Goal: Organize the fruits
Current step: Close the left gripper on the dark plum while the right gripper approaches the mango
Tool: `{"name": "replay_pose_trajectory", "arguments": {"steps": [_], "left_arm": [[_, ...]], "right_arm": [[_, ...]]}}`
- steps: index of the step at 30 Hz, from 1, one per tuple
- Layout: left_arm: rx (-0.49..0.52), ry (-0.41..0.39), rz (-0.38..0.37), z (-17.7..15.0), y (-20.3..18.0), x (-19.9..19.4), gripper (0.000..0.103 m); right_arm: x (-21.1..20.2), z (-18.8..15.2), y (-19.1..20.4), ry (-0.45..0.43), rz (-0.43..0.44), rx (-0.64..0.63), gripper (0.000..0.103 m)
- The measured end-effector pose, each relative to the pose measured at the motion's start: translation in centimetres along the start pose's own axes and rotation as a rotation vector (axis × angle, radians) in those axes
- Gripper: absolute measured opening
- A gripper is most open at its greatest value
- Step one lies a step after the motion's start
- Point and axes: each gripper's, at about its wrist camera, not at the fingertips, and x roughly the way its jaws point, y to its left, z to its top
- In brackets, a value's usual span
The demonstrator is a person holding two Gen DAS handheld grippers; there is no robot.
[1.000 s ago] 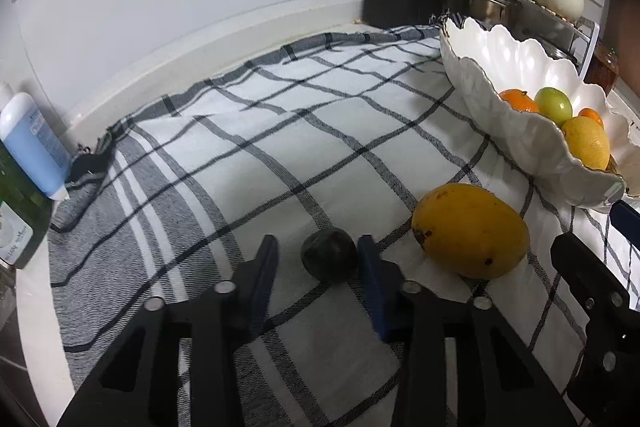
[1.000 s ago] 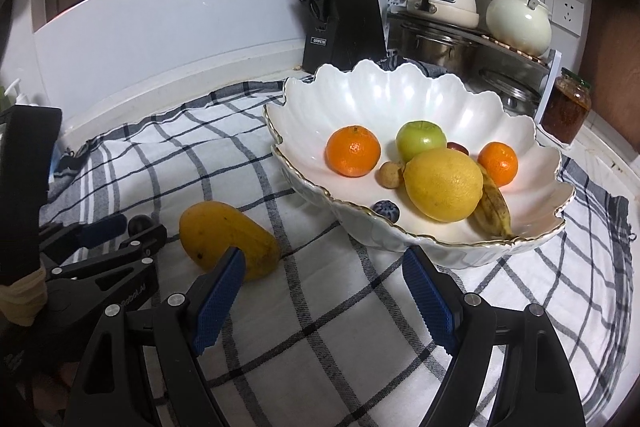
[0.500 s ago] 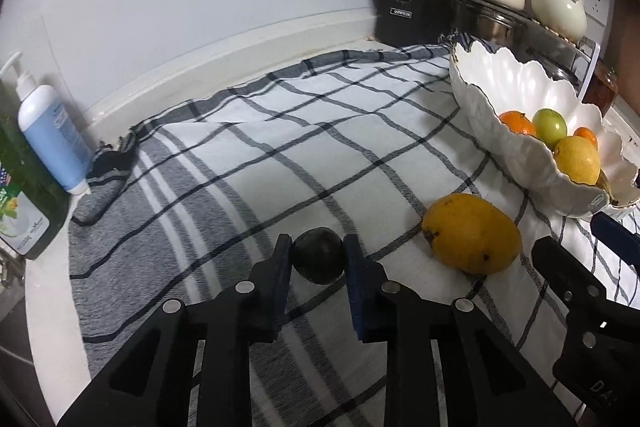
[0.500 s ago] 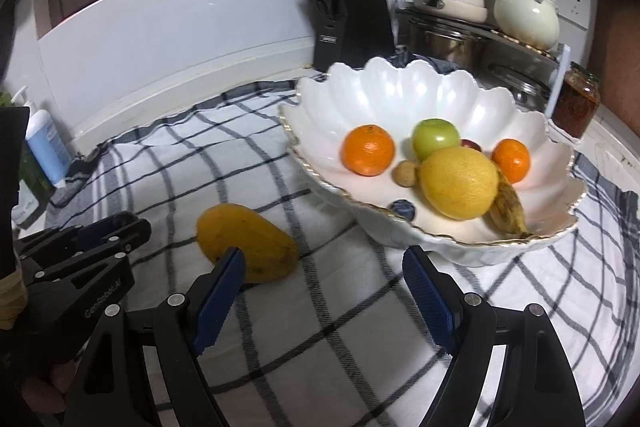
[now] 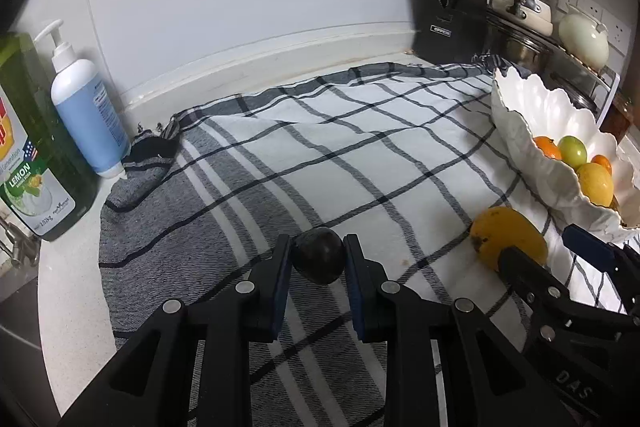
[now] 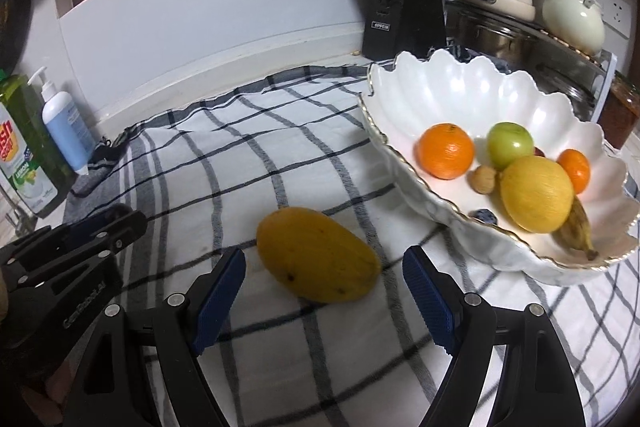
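Left gripper point(image 5: 318, 259): jaws just closed, pads pinching a dark round fruit point(image 5: 319, 255) over the checked cloth point(image 5: 320, 147).
Right gripper point(image 6: 324, 291): jaws spread wide, empty, one on each side of the mango point(image 6: 316, 259), not touching it.
Mango: lying on the cloth just beside the white scalloped bowl point(image 6: 440, 99).
Bowl: on the counter, holding oranges, a green fruit and a yellow fruit.

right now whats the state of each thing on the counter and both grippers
left gripper: has just been closing, fingers shut on the dark round fruit
dark round fruit: clamped between the fingers
right gripper: open, fingers either side of the mango, not touching
yellow-orange mango: lying on the checked cloth
white scalloped bowl: upright, holding fruit
checked cloth: spread flat, bunched at far-left corner
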Motion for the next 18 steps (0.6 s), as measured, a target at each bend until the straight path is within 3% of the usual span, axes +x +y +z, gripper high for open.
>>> {"name": "replay_pose_trajectory", "arguments": {"steps": [15,18], "left_arm": [[-0.003,0.041,-0.017,-0.6,-0.1,1.3,0.026],[-0.002,0.042,-0.019,-0.6,-0.1,1.4,0.026]], "right_arm": [[3.7,0.4,-0.4,0.075,0.024,-0.005,0.085],[3.6,0.5,-0.2,0.067,0.039,-0.016,0.075]]}}
